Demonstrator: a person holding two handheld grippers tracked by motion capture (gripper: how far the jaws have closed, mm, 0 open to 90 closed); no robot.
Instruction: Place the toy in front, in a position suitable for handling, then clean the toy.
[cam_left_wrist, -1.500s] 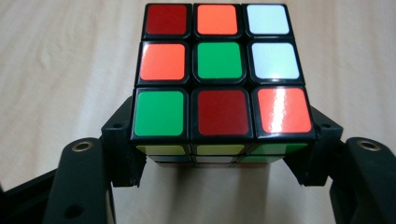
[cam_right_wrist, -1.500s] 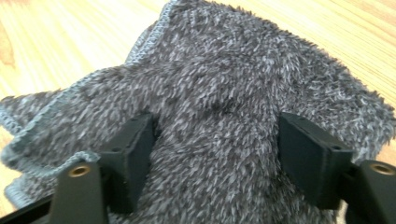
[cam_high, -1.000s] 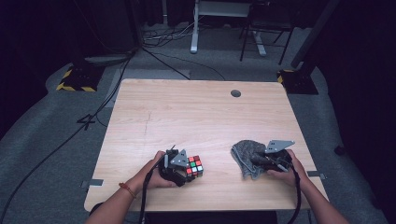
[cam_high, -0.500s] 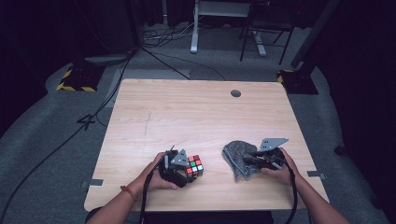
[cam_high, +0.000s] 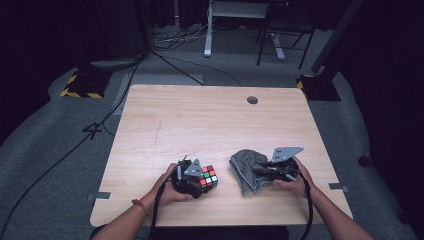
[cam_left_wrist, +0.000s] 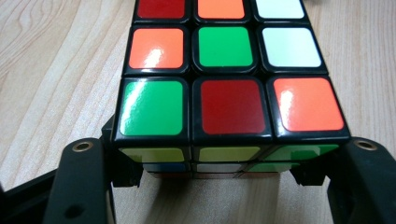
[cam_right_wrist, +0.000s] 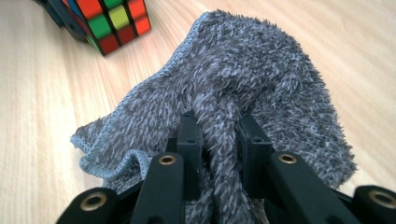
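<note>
A scrambled Rubik's cube (cam_high: 209, 176) (cam_left_wrist: 224, 56) rests on the wooden table (cam_high: 200, 120) near its front edge. My left gripper (cam_high: 202, 181) (cam_left_wrist: 224, 154) is shut on it, one jaw pressed against each side. To its right lies a grey fluffy cloth (cam_high: 244, 167) (cam_right_wrist: 271, 70), bunched up. My right gripper (cam_high: 256, 172) (cam_right_wrist: 219, 123) is shut on a raised fold of that cloth; its jaws have just been closing with the fold between them. In the right gripper view the cube (cam_right_wrist: 112, 21) sits a short way beyond the cloth.
A round cable hole (cam_high: 252, 100) is set in the table's far edge. Cables, desk legs and yellow-black stands are on the grey floor beyond the table.
My right gripper has moved left with the cloth, dragging it closer to the cube. The left hand and the cube have stayed in place.
</note>
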